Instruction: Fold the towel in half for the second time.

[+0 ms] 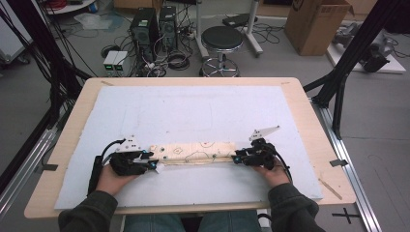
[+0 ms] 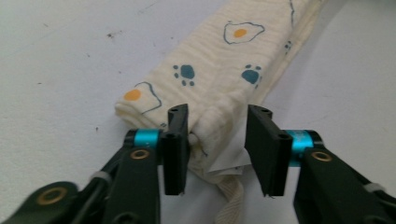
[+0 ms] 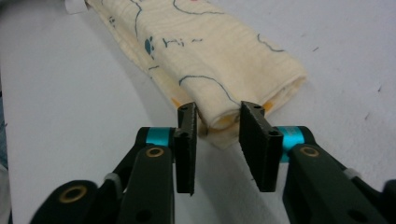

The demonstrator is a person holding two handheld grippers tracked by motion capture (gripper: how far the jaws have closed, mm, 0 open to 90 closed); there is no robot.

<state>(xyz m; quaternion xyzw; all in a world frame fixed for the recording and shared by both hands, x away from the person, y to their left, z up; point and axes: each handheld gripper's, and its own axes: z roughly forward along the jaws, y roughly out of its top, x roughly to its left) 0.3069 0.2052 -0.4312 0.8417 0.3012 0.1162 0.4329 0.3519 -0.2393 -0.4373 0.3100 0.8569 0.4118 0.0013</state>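
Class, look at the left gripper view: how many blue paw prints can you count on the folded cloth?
2 clear ones on the folded cloth: one paw print left of centre, another to its right near the fold edge. A small bluish mark farther up may be a third; folds may hide more.

Folded cloth (image 1: 193, 153) lay lengthwise across the near half of the mat (image 1: 193, 111), which sat on the table (image 1: 300, 96). Left gripper (image 1: 153, 165) was at the cloth's left end, right gripper (image 1: 235, 158) at its right end, each with that end between its jaws. A stool (image 1: 221, 41) stood on the floor behind the table, a cardboard box (image 1: 314, 24) to the stool's right.
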